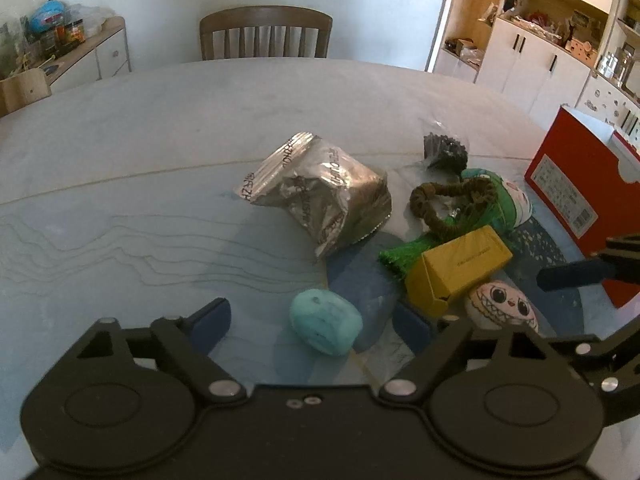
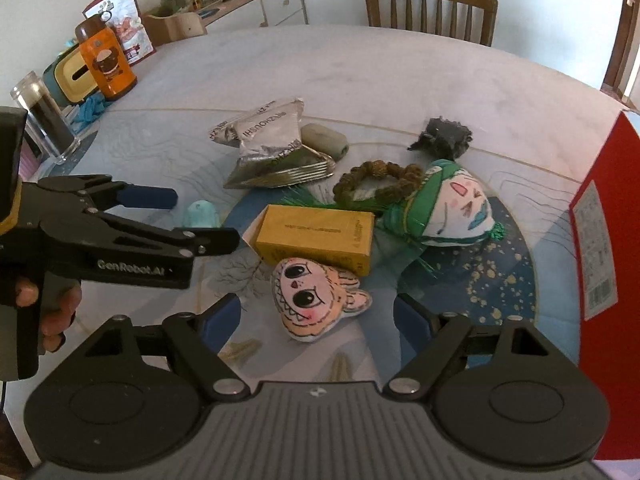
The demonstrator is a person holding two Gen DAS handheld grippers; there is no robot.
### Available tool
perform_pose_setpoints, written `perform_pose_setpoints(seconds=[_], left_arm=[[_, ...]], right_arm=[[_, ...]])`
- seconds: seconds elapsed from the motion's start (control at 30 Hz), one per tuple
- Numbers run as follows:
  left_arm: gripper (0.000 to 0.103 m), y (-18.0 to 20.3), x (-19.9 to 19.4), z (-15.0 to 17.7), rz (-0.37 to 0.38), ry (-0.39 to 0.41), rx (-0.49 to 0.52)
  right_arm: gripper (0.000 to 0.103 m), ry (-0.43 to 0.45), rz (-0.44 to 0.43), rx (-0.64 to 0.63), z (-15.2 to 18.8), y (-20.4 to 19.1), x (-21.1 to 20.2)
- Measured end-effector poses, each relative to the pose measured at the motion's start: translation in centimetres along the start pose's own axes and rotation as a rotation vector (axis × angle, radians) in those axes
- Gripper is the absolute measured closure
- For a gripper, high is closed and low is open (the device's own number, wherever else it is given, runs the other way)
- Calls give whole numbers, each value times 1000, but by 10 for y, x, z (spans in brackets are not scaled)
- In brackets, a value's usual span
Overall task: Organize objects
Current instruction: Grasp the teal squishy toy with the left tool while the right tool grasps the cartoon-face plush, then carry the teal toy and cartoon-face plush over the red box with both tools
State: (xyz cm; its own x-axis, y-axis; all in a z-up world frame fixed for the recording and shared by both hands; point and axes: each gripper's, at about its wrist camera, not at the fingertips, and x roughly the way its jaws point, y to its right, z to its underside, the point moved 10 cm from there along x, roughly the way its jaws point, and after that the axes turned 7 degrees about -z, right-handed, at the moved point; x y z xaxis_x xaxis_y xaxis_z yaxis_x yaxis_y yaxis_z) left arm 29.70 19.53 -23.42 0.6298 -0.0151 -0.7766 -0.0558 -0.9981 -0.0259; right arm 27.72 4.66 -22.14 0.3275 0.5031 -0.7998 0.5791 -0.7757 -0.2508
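Two hand-held tongs over a bench w/ a jumble of small things. Left tongs (image 1: 312, 320) released, fingers either side of a teal foam ball (image 1: 326, 321) lying on the bench, not touching it. Right tongs (image 2: 318, 316) also released, straddling a flat cartoon-face toy (image 2: 310, 300), just in front of a yellow box (image 2: 316, 236). Red box (image 2: 600, 240) stands at the right, likely the drop spot. Judgement: lower the left tongs so pads meet the ball's middle, squeeze gently since it's soft, then lift straight up to avoid nudging the foil bag (image 1: 320, 200) behind it.
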Motion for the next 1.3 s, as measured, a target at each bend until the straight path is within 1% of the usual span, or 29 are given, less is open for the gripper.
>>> perform_pose_setpoints(seconds=[0.03,0.1,0.2,0.27,0.33,0.43,0.47,0.5,0.53,0.57,0.73,0.9,1.1,1.2,1.3], left_arm=[[20,1,0,0,-1,3,6],[22,3,0,1,-2,10,21],[29,7,-1,2,4,19,33],[32,8,-2,1,11,20,34],[41,10,-3,1,18,25,39],[48,11,-3,1,15,30,49],[49,11,-4,1,16,30,47],[53,11,-4,0,18,30,45],[63,11,-4,-1,17,33,46],[67,11,-4,-2,18,33,49],[67,10,-4,-1,17,21,37],[67,12,-11,1,27,19,24],[67,15,-27,-3,47,14,-12],[67,19,-39,-7,75,29,-40],[67,26,-52,-14,98,41,-48]], right_arm=[[26,-2,-1,-4,-1,-1,2],[28,-5,1,-6,-2,-1,4],[34,-8,-4,-7,-4,-2,7],[38,-12,-2,-6,-4,-2,9],[43,-15,1,-3,-3,-2,9],[50,-16,1,4,-3,-1,9],[50,-16,2,4,-3,-1,9],[51,-15,2,3,-2,-1,8],[52,-17,4,-1,-2,-1,8],[53,-18,9,-5,-2,-2,7],[62,-21,13,-18,1,-6,3],[65,-19,17,-20,6,-9,-4],[65,11,12,13,7,-9,-22],[65,36,9,32,5,-8,-36],[65,54,13,39,3,-8,-52]])
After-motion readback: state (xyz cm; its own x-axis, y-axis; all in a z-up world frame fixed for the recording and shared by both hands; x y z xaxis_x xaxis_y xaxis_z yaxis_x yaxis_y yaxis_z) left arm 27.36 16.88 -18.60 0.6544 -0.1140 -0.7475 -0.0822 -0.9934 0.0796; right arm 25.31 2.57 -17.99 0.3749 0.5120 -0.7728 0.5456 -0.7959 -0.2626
